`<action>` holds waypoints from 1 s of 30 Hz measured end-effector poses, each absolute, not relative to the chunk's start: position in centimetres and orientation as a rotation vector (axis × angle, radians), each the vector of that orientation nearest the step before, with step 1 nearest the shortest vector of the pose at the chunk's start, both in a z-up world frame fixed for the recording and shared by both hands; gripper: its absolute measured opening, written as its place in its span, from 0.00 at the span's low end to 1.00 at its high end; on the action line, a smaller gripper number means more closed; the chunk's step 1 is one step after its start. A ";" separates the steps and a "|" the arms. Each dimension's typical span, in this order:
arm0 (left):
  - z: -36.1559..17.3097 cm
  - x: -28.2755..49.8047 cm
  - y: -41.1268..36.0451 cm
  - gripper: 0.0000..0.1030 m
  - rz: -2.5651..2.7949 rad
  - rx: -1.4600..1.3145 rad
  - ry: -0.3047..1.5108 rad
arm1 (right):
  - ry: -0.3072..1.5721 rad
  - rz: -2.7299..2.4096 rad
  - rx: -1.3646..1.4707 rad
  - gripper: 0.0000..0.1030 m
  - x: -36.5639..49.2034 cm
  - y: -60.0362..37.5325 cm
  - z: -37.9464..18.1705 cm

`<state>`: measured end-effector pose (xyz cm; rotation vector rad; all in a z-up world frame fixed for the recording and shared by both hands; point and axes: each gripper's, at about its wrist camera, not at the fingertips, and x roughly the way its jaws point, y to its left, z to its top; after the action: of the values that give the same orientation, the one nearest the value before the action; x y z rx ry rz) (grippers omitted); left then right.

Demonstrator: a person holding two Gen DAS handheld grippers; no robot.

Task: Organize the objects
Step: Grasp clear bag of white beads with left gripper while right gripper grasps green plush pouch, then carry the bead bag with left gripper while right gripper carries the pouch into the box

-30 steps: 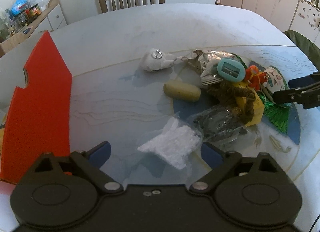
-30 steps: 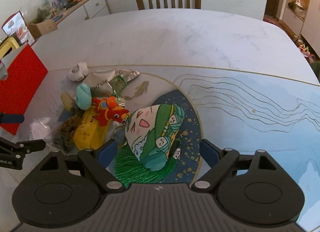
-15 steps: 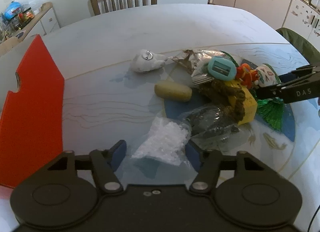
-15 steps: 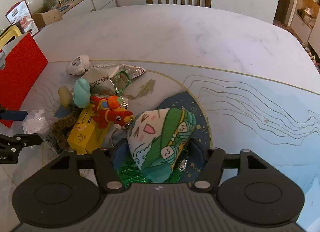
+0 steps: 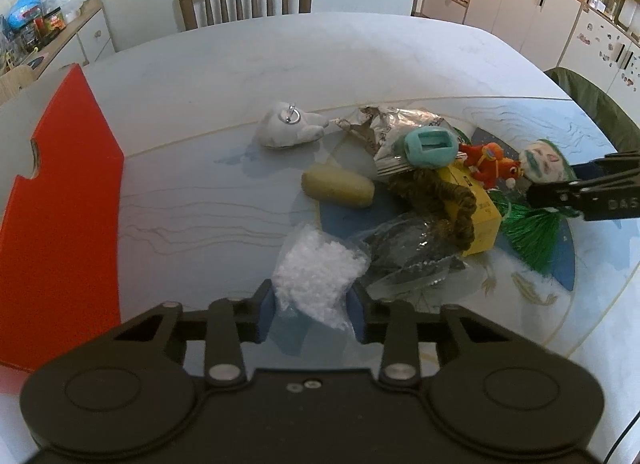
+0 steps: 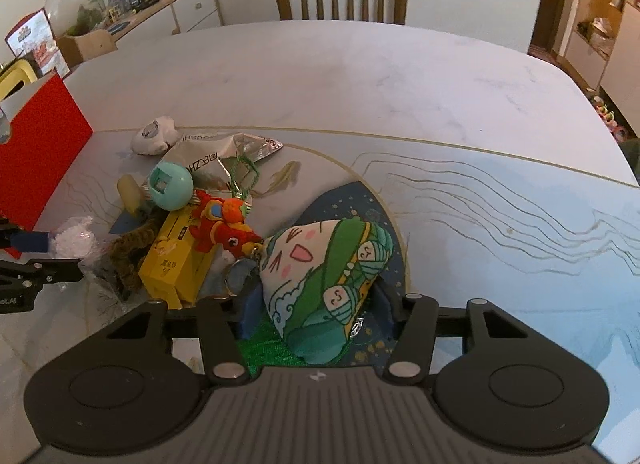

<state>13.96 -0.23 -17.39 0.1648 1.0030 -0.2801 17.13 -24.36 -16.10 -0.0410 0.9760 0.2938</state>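
1. The left gripper [image 5: 311,310] has its jaws closed in on the clear bag of white granules [image 5: 318,276]; the bag lies straight ahead, its long axis running away from the jaws.
2. The right gripper [image 6: 316,314] pinches the zongzi-shaped plush pouch [image 6: 328,268], tip pointing away; its green tassel [image 6: 264,348] trails beneath.
3. Between them crowd a yellow box [image 6: 176,260], red plush keychain [image 6: 224,224] and brown cord [image 5: 440,200], touching both; lifting likely drags them.
4. The red box [image 5: 60,204] stands left.

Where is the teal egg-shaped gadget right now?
The teal egg-shaped gadget sits mid-pile on the silver foil packet, between the yellow box and grey plush.
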 end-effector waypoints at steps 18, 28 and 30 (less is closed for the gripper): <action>-12.0 12.7 1.2 0.35 -0.303 0.025 0.966 | 0.846 0.285 0.021 0.52 12.8 -25.1 -8.1; -8.0 12.2 2.8 0.35 -0.347 -0.037 0.909 | 0.830 0.320 -0.004 0.52 11.2 -22.7 -3.7; -7.4 12.2 3.4 0.35 -0.346 -0.045 0.905 | 0.824 0.332 -0.014 0.52 10.9 -21.8 -2.9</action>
<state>12.21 3.41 -7.40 -0.0450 0.9047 -0.3457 10.89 -21.83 -2.88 -0.0137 0.8236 0.3316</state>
